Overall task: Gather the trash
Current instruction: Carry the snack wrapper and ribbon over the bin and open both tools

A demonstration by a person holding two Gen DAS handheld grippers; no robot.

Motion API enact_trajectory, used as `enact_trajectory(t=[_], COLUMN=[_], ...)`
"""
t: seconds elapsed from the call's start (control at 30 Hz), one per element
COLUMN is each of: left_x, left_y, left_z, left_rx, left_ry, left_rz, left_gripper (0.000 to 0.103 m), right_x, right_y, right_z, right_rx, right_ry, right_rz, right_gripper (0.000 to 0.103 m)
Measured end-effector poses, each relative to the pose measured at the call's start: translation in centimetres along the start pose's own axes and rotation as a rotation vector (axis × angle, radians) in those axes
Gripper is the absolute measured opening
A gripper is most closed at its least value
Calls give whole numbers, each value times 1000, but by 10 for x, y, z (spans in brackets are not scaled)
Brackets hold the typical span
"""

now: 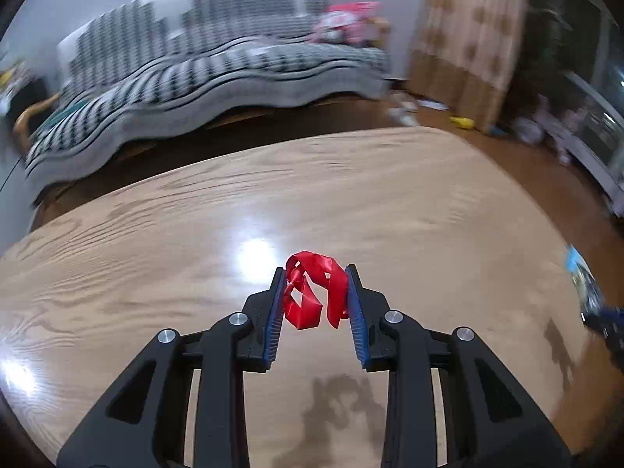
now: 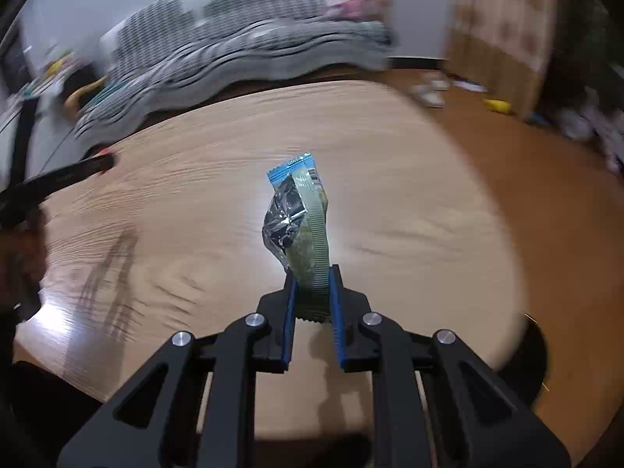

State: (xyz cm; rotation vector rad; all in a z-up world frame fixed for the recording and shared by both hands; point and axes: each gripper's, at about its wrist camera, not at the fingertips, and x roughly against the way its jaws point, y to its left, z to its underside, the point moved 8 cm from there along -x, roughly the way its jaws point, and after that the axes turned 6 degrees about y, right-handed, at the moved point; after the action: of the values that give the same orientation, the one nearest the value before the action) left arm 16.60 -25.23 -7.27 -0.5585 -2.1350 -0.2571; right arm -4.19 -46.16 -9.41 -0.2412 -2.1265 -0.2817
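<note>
Both pickups look done: left gripper (image 1: 314, 292) jaws pinch the red ribbon (image 1: 316, 292), right gripper (image 2: 312, 292) jaws clamp the snack wrapper (image 2: 298, 218) pointing twelve o'clock above the bare surface (image 2: 390, 195); binning remains.

A home living room: draped sofa (image 1: 202, 78), curtain (image 1: 468, 31), wooden table (image 1: 351, 195).
</note>
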Motion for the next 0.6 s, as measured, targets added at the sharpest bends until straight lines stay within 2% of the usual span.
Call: enact_trajectory(t=[0.07, 0.13, 0.27, 0.4, 0.5, 0.6], left_x=[8, 14, 16, 8, 1, -12], left_y=[-46, -103, -217, -318, -369, -407], left_z=[5, 13, 30, 51, 65, 74], left_rx=[-55, -112, -242, -313, -338, -354], left_ry=[-15, -16, -6, 43, 68, 90], left_rz=[34, 99, 204, 306, 360, 391], left_gripper=[29, 29, 29, 29, 29, 29], right_x=[16, 29, 37, 26, 11, 3], right_y=[-50, -104, -184, -239, -273, -288], right_z=[19, 41, 83, 120, 146, 156], right_rx=[-79, -155, -281, -381, -440, -468], right_ry=[-18, -28, -3, 45, 113, 142], right_rz=[55, 127, 203, 227, 230, 222], right_gripper=[16, 16, 16, 16, 16, 16])
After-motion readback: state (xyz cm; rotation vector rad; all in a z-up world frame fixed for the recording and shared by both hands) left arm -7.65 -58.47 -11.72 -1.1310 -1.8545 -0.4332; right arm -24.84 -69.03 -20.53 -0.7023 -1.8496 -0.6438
